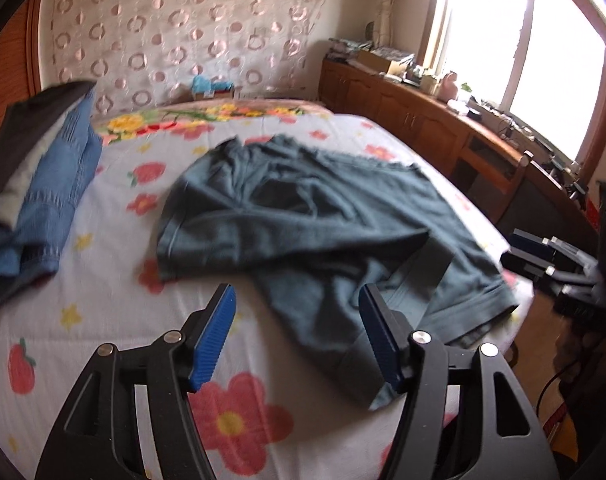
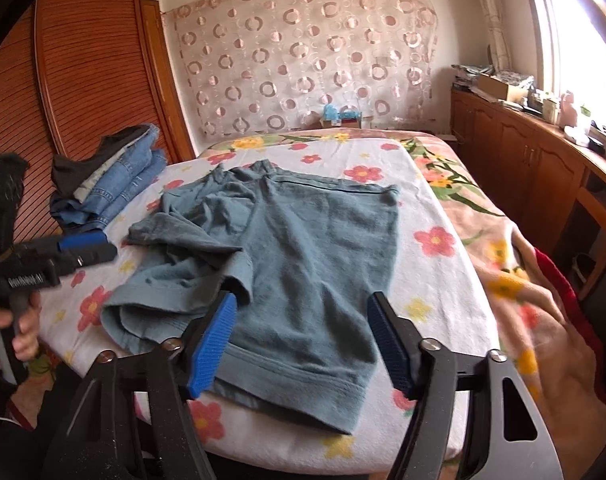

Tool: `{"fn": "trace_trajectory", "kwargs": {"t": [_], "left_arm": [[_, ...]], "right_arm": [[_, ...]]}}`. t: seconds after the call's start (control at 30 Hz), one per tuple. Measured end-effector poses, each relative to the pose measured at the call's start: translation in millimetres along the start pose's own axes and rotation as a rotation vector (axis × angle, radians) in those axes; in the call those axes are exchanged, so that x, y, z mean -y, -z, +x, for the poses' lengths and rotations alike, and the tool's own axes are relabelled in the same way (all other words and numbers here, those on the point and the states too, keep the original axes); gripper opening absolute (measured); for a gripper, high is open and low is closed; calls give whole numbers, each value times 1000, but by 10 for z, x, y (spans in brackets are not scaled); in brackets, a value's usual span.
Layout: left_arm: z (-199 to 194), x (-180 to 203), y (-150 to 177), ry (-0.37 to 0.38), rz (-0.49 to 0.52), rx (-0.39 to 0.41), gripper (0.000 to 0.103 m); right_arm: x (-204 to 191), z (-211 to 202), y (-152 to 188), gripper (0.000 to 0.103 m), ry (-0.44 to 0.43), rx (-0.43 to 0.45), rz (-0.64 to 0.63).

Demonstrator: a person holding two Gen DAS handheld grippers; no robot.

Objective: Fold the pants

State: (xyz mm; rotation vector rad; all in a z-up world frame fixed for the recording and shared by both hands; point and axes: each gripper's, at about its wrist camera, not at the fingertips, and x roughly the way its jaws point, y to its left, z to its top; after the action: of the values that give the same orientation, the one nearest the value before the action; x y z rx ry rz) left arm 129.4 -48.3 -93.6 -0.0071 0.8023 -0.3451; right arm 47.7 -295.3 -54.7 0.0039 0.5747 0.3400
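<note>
Grey-green pants (image 1: 303, 224) lie spread on the flowered bed sheet (image 1: 103, 312), one leg crumpled and folded over. In the right wrist view the pants (image 2: 303, 260) fill the middle, with a leg hem at the near edge. My left gripper (image 1: 297, 338) is open and empty, just above the near left leg. It also shows in the right wrist view (image 2: 83, 246), held by a hand at the left. My right gripper (image 2: 303, 344) is open and empty, over the near hem. It also shows in the left wrist view (image 1: 555, 264) at the right bed edge.
A pile of folded jeans and dark clothes (image 2: 107, 188) sits at the bed's left side by a wooden louvred wardrobe (image 2: 83, 80). A pink floral blanket (image 2: 503, 260) hangs off the right side. A wooden cabinet (image 2: 543, 168) with clutter runs under the window.
</note>
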Motion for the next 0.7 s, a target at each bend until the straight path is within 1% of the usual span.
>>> {"fn": "trace_trajectory", "kwargs": {"t": [0.07,0.2,0.3,0.33,0.37,0.5,0.57,0.6,0.67,0.7], "left_arm": [[59,-31,65,-15,1,-23,65],[173,-97,154,-36,-4,-63,65],[224,-140,206,-44,-14,-80,65],[238,-158,216,-47,-18,-85,65],[245,-167,227,-49,-18,-85,65],[226,-169,271,-74,-13,-58,66],[229,-152,288,-84,3,-51,71],[235,-122,305,-96,21,-49,72],[254,-80,315,-116,49,-52,79],[264,-67,315,-127,59,-52,80]], "right_arm": [[-19,60,-32,62,-15,-7,-7],[-63,184,-82,57,-34,-16,-23],[-91,284,-119,51,-55,-30,-24],[-100,315,-129,48,-60,-36,-26],[-116,359,-148,46,-67,-43,-31],[-146,469,-198,42,-85,-62,-43],[-155,519,-226,42,-93,-73,-46],[-154,537,-234,42,-96,-78,-45],[-158,589,-253,42,-102,-90,-43],[-165,609,-260,42,-102,-95,-43]]}}
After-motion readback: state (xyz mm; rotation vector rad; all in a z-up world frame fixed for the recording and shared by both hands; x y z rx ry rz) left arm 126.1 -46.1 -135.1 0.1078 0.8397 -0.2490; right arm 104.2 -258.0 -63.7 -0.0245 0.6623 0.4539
